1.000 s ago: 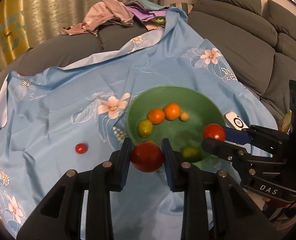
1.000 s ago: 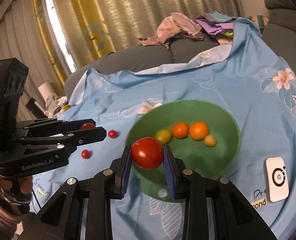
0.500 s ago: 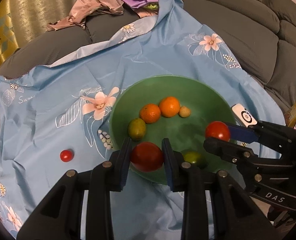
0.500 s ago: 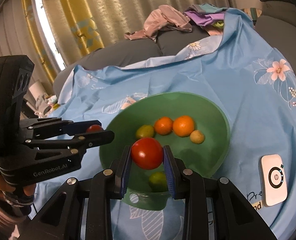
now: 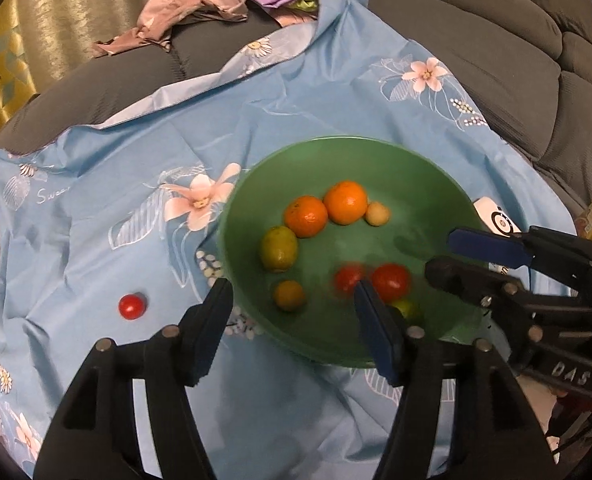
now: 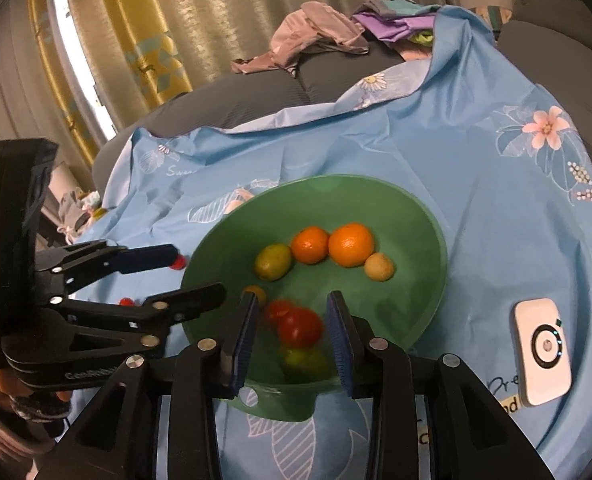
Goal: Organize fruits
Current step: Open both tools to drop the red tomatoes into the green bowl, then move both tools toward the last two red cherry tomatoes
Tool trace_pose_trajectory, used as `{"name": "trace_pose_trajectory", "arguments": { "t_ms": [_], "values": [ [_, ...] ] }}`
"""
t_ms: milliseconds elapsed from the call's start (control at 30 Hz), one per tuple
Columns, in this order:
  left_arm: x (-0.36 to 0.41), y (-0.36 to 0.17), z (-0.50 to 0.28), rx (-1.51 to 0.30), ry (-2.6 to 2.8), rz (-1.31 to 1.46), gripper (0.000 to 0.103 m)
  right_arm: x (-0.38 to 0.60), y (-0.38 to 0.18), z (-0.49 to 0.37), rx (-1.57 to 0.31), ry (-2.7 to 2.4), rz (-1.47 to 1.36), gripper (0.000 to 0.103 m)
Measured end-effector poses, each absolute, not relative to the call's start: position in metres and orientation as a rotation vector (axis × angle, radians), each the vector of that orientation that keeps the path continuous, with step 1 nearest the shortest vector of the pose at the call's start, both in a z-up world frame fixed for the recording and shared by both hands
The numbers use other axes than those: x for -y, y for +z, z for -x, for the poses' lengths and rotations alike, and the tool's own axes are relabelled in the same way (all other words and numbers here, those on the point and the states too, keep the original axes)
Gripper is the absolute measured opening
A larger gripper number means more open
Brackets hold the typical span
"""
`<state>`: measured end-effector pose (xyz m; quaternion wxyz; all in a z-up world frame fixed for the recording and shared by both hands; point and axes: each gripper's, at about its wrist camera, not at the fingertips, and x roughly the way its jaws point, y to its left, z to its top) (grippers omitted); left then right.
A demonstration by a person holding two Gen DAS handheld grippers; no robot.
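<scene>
A green bowl [image 5: 436,184] sits on a blue flowery cloth [image 5: 296,92], and everything here is told from that bowl.

The left gripper [image 5: 291,296] hangs over the near edge of the bowl. Its jaws are opening and stand wide apart, with nothing pinched between them. The right gripper [image 6: 291,320] hangs over the near part of the bowl too. Its jaws are opening a little, and a red tomato [image 6: 300,326] shows between them, blurry. The pads do not look like they press on it.

Inside the bowl, two oranges [image 5: 346,202] lie side by side near the middle. A small pale fruit [image 5: 377,213] touches the right one. A yellow-green fruit [image 5: 278,249] lies just left of them. Closer to the near edge sit a small brownish fruit [image 5: 289,295], a second red tomato [image 5: 348,278] that is blurry, and a green fruit [image 6: 304,362] under the first tomato.

Left of the bowl, a small red tomato [image 5: 131,306] lies on the cloth. Right of the bowl lies a white device [image 6: 542,350]. Behind the bowl, a pile of clothes [image 5: 199,4] rests on a grey sofa [image 5: 476,40]
</scene>
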<state>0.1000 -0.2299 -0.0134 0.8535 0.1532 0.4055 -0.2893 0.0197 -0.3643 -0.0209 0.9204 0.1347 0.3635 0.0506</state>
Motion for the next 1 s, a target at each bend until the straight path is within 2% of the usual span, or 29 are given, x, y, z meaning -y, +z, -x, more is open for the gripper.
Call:
{"name": "trace_pose_trajectory", "arguments": {
  "t_ms": [133, 233, 633, 1000],
  "values": [
    [0.202, -0.007, -0.093, -0.852, -0.571, -0.283, 0.075, 0.376, -0.013, -0.008, -0.714, 0.078, -0.326, 0.036],
    [0.172, -0.011, -0.083, -0.871, -0.523, -0.267, 0.078, 0.387, -0.011, 0.002, -0.705, 0.043, -0.356, 0.036],
    [0.032, -0.039, -0.047, -0.983, -0.245, -0.094, 0.078, 0.360, 0.000, 0.015, -0.719, 0.096, -0.347, 0.036],
    [0.002, -0.049, -0.028, -0.989, -0.226, -0.028, 0.078, 0.266, -0.005, -0.007, -0.804, 0.316, -0.209, 0.036]
  ]
}}
